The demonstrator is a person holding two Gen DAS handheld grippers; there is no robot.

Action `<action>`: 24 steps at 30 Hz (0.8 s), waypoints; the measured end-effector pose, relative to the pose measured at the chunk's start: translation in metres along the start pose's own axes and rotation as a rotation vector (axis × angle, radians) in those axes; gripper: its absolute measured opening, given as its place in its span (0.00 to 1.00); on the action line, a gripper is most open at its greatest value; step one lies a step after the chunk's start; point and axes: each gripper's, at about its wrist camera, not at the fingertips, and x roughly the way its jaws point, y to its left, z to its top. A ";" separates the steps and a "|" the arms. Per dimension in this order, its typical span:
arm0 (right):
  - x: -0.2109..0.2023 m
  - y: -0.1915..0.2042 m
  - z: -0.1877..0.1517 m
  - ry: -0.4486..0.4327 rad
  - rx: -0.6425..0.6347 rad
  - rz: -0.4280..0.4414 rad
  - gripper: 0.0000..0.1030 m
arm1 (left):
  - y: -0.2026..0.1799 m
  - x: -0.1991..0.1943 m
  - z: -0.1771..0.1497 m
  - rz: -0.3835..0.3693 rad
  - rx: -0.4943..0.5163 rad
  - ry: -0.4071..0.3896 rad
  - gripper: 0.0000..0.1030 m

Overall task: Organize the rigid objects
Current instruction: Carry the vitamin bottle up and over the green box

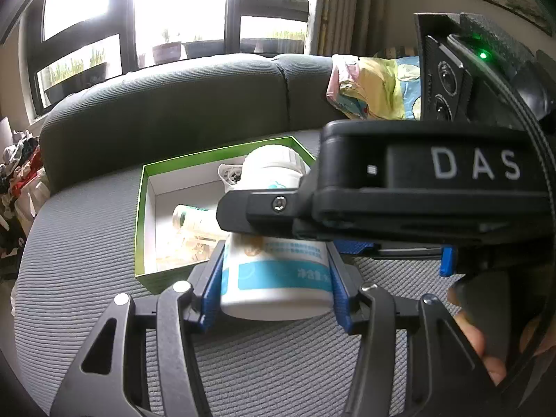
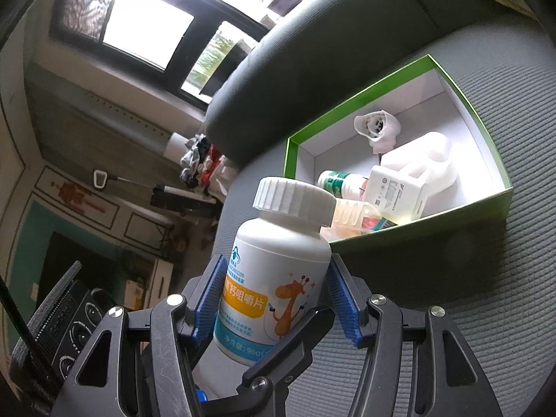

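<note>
White plastic with a ribbed cap: the bottle [image 2: 278, 271] is clamped at once by both tools; the right hand-held gripper [image 2: 276, 299] has its blue pads pressed on the label band on either side, and the left hand-held gripper [image 1: 276, 290] grips the same bottle lower down, near its base, its pads tight on the sides; the bottle hangs in the air above the grey sofa seat [image 1: 87, 278], short of the green box [image 2: 486, 111], which lies open on the seat.

The box already holds a clear bottle with a green cap [image 2: 338, 182] lying on its side, a white jug [image 2: 420, 170] and a small white fan-like piece [image 2: 377, 128]; free floor shows mainly along the back wall and in the left corner.

To do this step well, I judge that one hand should let go before the carry, since two grips on one rigid bottle fight each other if the hands drift; the right one holds it at the middle and looks the better one to keep; bring the bottle over the near green rim with clear air under its base, aim for the bare white floor rather than the jug, lower it until it rests, then part the pads; dropped from height it could roll onto the lying bottle or tip the jug.
</note>
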 end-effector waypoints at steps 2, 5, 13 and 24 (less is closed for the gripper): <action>0.002 -0.002 0.001 0.003 0.003 0.001 0.59 | 0.001 0.003 0.000 0.001 -0.001 0.005 0.50; 0.005 -0.005 0.004 0.006 0.008 0.002 0.59 | 0.002 0.007 0.001 -0.002 -0.004 0.010 0.50; 0.010 -0.013 0.009 0.013 0.022 0.002 0.59 | 0.006 0.017 0.001 -0.006 -0.007 0.024 0.50; 0.021 -0.021 0.017 0.021 0.036 0.005 0.59 | 0.011 0.031 0.002 -0.006 -0.007 0.041 0.50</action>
